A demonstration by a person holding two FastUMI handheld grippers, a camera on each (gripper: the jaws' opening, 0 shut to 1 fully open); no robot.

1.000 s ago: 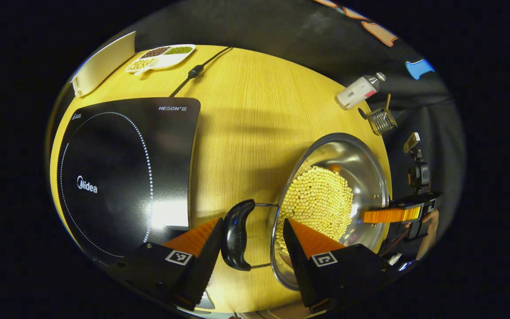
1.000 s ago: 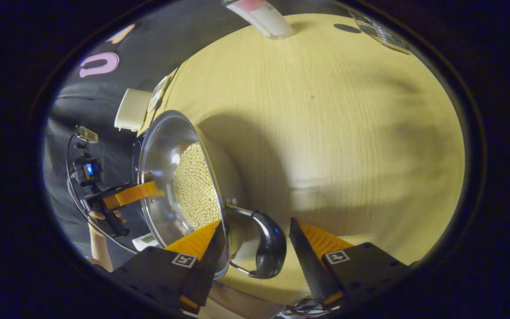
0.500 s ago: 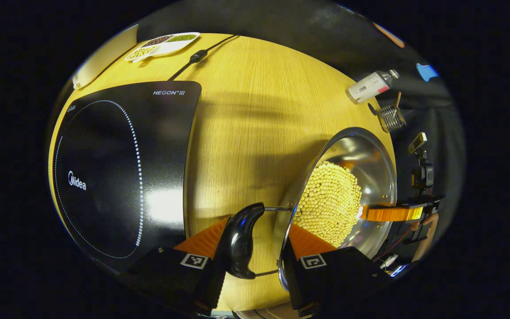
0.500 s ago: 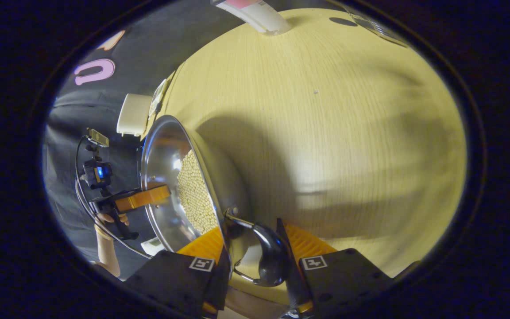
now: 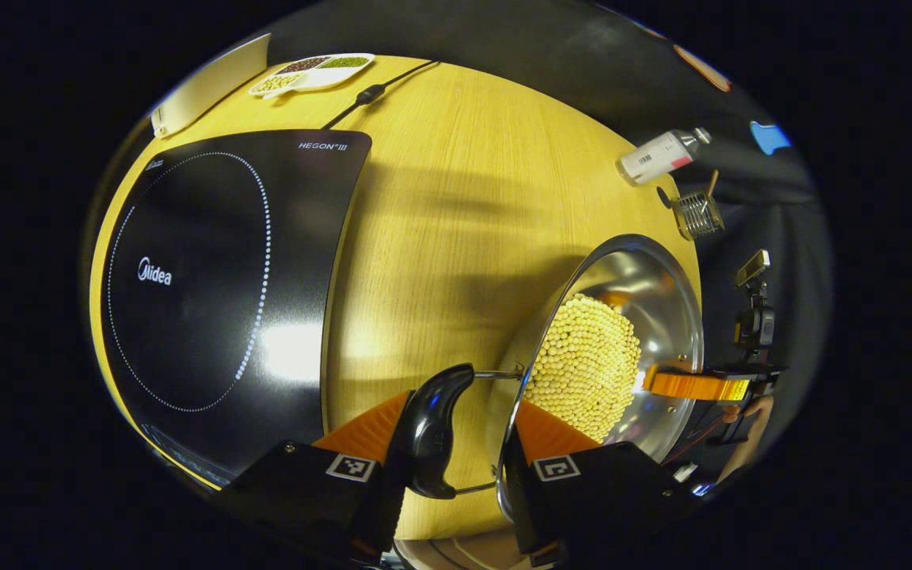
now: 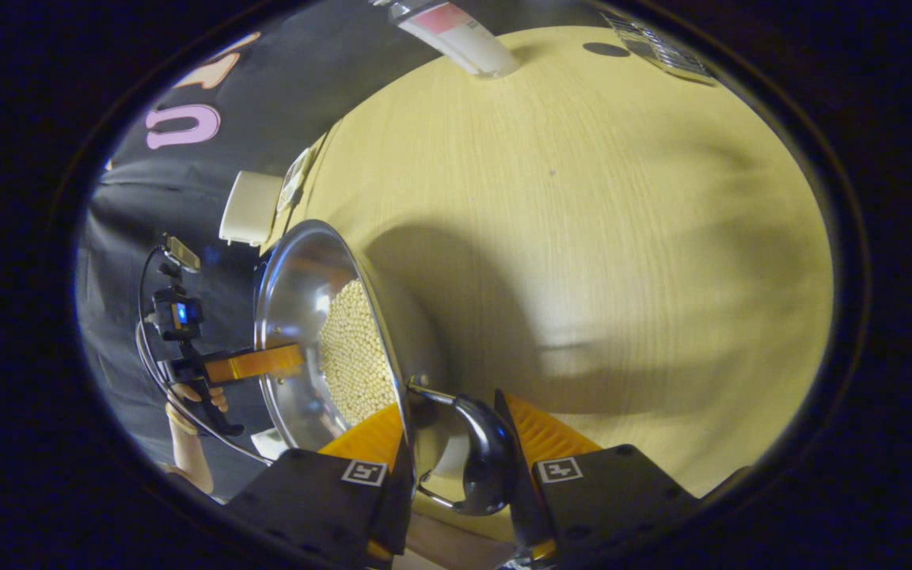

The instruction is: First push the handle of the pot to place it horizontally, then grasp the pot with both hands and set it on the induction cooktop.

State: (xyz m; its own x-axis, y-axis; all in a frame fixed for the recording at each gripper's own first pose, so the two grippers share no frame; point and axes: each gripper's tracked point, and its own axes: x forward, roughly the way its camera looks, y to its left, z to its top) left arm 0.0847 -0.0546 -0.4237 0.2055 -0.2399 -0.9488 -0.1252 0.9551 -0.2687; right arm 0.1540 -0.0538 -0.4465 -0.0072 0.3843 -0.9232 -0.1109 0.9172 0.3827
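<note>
In the left gripper view, our left gripper is clenched on the black side handle of the steel pot: one finger presses the handle's outer face and the other reaches over the rim to the inside, just beside the pale beans heaped in the bowl. The pot sits to the right of the black induction cooktop, apart from it, with bare wooden table between them; we cannot tell whether the pot rests on the table or hangs just above it. Across the pot we see the other gripper reaching over the far rim. In the right gripper view, our right gripper grasps the opposite black handle the same way, one finger inside the rim by the beans and one against the handle's outside. The pot lies to the left of the fingers, tilted in this view, and beyond it the opposite gripper is held by a hand.
</note>
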